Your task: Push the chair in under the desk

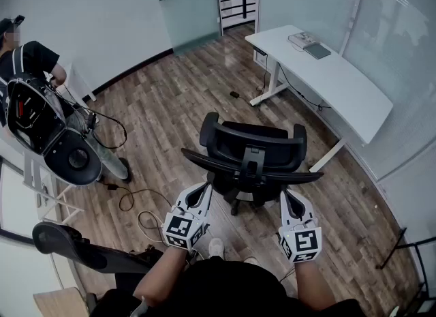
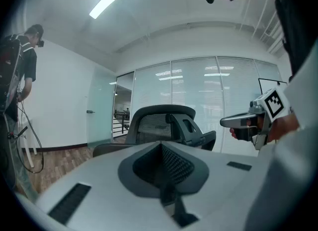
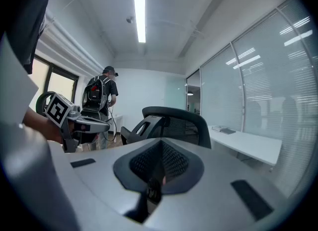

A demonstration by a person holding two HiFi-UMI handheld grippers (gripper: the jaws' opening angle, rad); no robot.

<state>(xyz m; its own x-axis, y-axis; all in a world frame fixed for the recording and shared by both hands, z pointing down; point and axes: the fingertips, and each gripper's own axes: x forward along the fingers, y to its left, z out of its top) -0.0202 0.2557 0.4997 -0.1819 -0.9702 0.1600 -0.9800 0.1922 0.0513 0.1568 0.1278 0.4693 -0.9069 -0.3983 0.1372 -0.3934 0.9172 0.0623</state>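
Black office chair (image 1: 252, 159) stands just ahead of the left gripper (image 1: 203, 191) and right gripper (image 1: 289, 198), its backrest facing them. Both jaws are pressed together, empty. The white surface (image 1: 340, 80) lies well beyond the chair, to the right.

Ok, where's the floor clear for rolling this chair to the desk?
Bare wood floor runs between the chair and the white desk; the desk's near half is bare too. Crowded: loose cables on the floor left of the chair, and items at the desk's far end.
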